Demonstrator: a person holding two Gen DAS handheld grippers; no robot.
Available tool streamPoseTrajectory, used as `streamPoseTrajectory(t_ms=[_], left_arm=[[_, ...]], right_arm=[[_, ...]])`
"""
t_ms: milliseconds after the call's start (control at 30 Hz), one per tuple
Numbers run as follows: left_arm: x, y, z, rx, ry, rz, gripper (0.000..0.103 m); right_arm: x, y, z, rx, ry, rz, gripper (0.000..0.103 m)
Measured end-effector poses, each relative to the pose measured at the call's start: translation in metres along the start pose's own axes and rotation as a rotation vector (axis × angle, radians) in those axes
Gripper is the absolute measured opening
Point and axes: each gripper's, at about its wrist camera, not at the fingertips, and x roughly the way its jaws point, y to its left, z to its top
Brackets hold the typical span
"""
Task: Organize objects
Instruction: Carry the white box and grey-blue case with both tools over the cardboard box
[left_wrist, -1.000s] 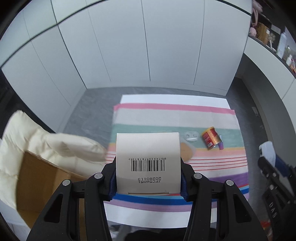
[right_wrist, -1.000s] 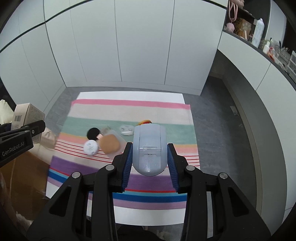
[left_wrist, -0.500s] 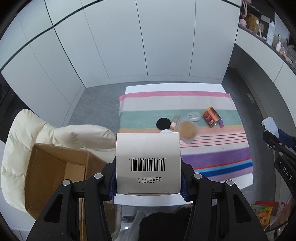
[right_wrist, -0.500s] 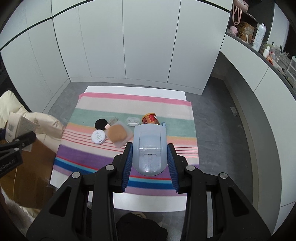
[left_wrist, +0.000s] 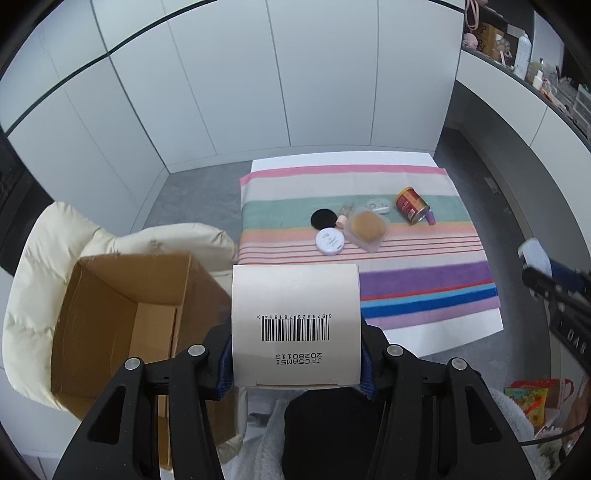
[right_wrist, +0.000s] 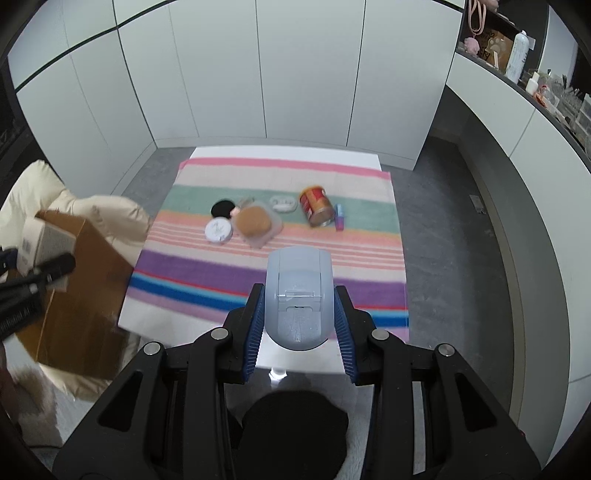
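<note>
My left gripper (left_wrist: 295, 354) is shut on a white carton with a barcode (left_wrist: 295, 321), held in the air beside an open cardboard box (left_wrist: 122, 314). My right gripper (right_wrist: 299, 317) is shut on a pale blue plastic container (right_wrist: 298, 295), held above the near edge of the striped cloth (right_wrist: 280, 269). On the cloth lie a red can (right_wrist: 314, 205), a white round compact (right_wrist: 218, 230), a black puff (right_wrist: 221, 208), a tan sponge in a clear tray (right_wrist: 255, 221), a small purple tube (right_wrist: 340, 217) and a clear case (right_wrist: 283, 203).
The cardboard box rests on a cream padded jacket (left_wrist: 33, 251) left of the table. White cabinets (right_wrist: 258, 74) stand behind. A counter with bottles (right_wrist: 517, 59) runs along the right. A colourful bag (left_wrist: 532, 398) lies on the floor at the right.
Both grippers have pulled back and up from the table with their loads. The left one has swung left, bringing the open cardboard box into view.
</note>
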Motion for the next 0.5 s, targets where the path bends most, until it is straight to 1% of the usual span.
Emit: streamPoseTrajectory(t_ms=[100, 267, 400, 500], left_arm=[[-0.009, 0.006, -0.01, -0.019, 0.002, -0.007, 0.053], [-0.017, 0.016, -0.033, -0.019, 0.017, -0.011, 0.053], [-0.014, 0.032, -0.043, -0.051, 0.033, 0.02, 0.053], [-0.014, 0.044, -0.045, -0.08, 0.039, 0.024, 0.053]], right_arm=[[-0.006, 0.001, -0.016, -0.003, 0.015, 0.004, 0.038], [-0.014, 0.002, -0.037, -0.016, 0.034, 0.009, 0.038], [-0.016, 0.004, -0.044, -0.012, 0.032, 0.018, 0.038], [-0.016, 0.009, -0.044, -0.018, 0.03, 0.023, 0.038]])
